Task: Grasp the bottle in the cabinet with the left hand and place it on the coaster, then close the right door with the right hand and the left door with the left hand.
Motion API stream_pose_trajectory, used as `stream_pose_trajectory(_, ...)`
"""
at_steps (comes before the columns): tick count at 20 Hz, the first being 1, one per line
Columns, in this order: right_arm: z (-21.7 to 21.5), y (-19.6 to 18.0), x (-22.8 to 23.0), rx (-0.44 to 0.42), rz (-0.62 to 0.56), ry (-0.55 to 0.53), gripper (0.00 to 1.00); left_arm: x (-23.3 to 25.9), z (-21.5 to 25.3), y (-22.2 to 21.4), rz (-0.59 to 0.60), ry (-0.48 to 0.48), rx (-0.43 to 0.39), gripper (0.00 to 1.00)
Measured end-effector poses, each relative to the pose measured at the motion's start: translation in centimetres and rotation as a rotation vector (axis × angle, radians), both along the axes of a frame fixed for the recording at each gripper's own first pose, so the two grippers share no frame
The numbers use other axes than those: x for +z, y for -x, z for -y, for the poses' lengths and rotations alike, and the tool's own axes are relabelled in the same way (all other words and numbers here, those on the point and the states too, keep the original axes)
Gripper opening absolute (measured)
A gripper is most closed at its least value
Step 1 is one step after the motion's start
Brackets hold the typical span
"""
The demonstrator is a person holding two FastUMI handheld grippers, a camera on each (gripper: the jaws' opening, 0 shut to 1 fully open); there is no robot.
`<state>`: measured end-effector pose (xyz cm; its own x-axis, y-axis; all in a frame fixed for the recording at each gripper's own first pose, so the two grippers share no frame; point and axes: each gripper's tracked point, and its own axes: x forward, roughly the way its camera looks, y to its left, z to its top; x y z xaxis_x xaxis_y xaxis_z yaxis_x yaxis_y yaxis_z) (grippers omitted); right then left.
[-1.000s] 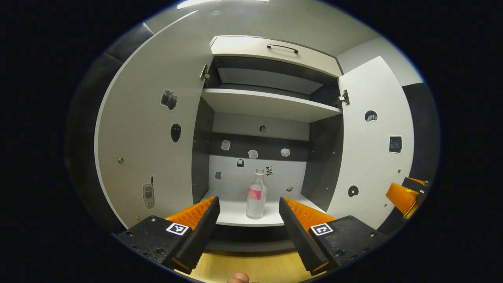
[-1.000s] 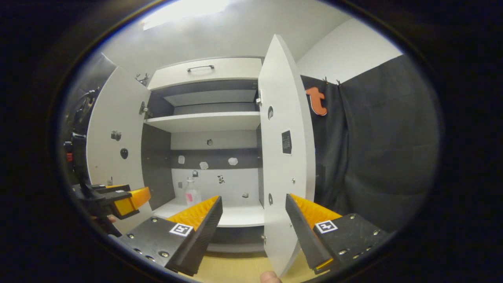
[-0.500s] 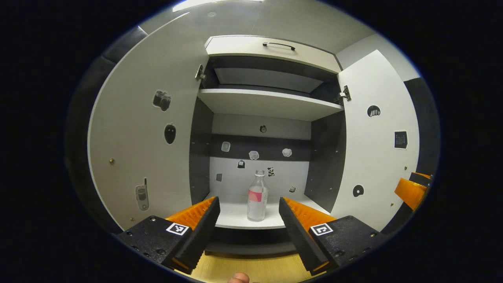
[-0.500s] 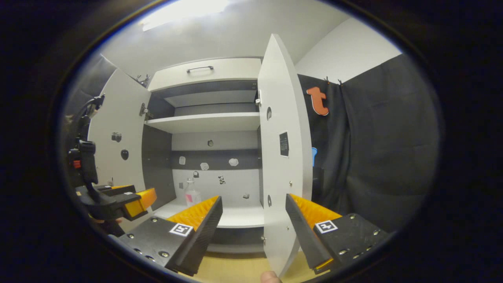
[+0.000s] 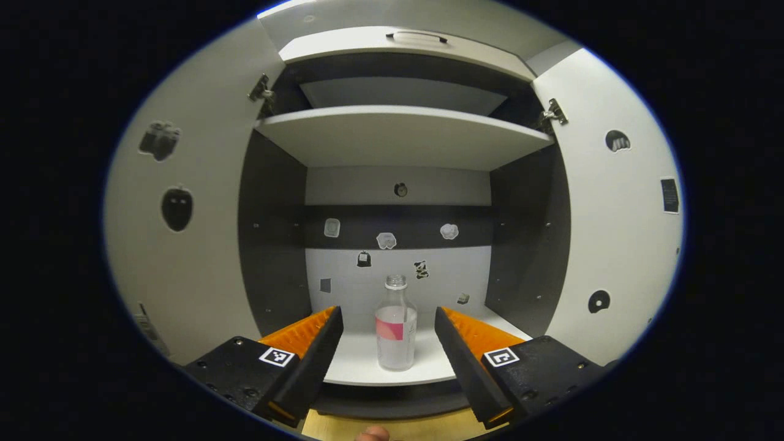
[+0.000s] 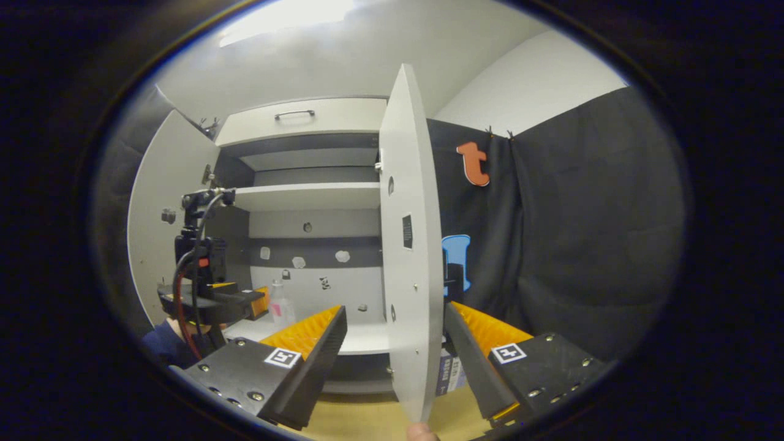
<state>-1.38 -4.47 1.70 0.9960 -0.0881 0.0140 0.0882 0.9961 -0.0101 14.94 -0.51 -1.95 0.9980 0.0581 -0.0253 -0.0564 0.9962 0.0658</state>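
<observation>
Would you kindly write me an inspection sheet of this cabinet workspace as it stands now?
Surface: white lower shelf of the cabinet, bare apart from the bottle.
Job's things: bottle upright on the shelf; left door and right door both open; coaster nothing seen.
Clutter: small stickers on the back wall and doors.
Grippers: left gripper open, fingers either side of the bottle, not touching; right gripper open, straddling the right door's edge.
Cables: red and black cables on the left gripper.
Surroundings: black cloth wall; upper shelf.
</observation>
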Motion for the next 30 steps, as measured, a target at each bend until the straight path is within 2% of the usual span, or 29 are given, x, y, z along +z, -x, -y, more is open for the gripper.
stream_pose_trajectory(1, 0.6, 0.2, -0.1, -0.02, -0.002, 0.01, 0.93, -0.4, 0.0, -1.1, -0.009, 0.007, 0.0, 0.96)
stream_pose_trajectory(2, 1.1, 0.4, -0.1, -0.04, -0.004, 0.019, 0.97, -0.8, 0.0, -2.2, -0.018, 0.012, 0.0, 0.96)
stream_pose_trajectory(8, 3.9, 1.4, 0.1, -0.131, -0.007, 0.057, 0.97, -3.9, -0.7, -8.1, -0.099, 0.013, 0.034, 0.96)
stream_pose_trajectory(9, 4.2, 1.5, 0.0, -0.141, -0.01, 0.065, 0.97, -4.5, -0.8, -8.9, -0.111, 0.024, 0.039, 0.96)
stream_pose_trajectory(10, 4.4, 1.5, -0.1, -0.149, -0.016, 0.072, 0.93, -5.2, -1.0, -9.5, -0.128, 0.033, 0.046, 0.96)
stream_pose_trajectory(13, 4.8, 1.4, -0.3, -0.161, -0.028, 0.075, 0.93, -6.4, -1.5, -10.6, -0.171, 0.045, 0.065, 0.96)
stream_pose_trajectory(14, 4.9, 1.4, -0.2, -0.164, -0.029, 0.072, 0.97, -6.6, -1.4, -10.9, -0.174, 0.05, 0.063, 0.96)
stream_pose_trajectory(17, 5.0, 1.1, -0.3, -0.166, -0.026, 0.074, 0.97, -6.8, -1.4, -11.2, -0.175, 0.042, 0.068, 0.81)
stream_pose_trajectory(24, 5.5, 1.1, -0.1, -0.143, -0.019, 0.089, 0.97, -6.5, -0.9, -9.3, -0.172, 0.067, 0.05, 0.81)
stream_pose_trajectory(30, 6.5, 1.5, 0.1, -0.097, -0.006, 0.114, 0.97, -5.0, 0.6, -4.8, -0.138, 0.051, 0.011, 0.81)
